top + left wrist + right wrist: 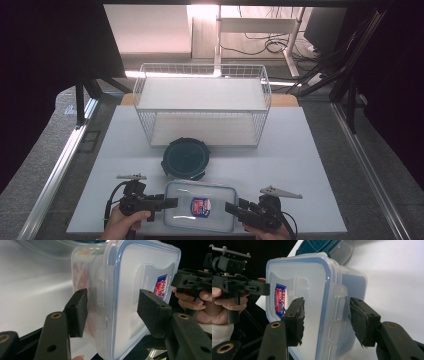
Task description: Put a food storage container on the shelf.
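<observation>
A clear rectangular container (pixel 200 206) with a blue-rimmed lid and a red-and-blue label lies near the table's front edge. My left gripper (pixel 170 202) comes in at its left end, rolled on its side. In the left gripper view the left gripper (pixel 113 302) straddles the side latch (pixel 101 293), one pad (pixel 77 312) against the wall and the other on the lid. My right gripper (pixel 231 207) holds the opposite end. In its own view the right gripper (pixel 328 310) has the lid's edge and latch (pixel 342 307) between its pads. Both look closed on the container.
A round dark teal lidded container (pixel 185 158) sits just behind the rectangular one. Farther back stands a white wire basket (pixel 202 75) with a shelf. The white table (pixel 290 165) has bare room to the left and right. Dark frame rails run along both sides.
</observation>
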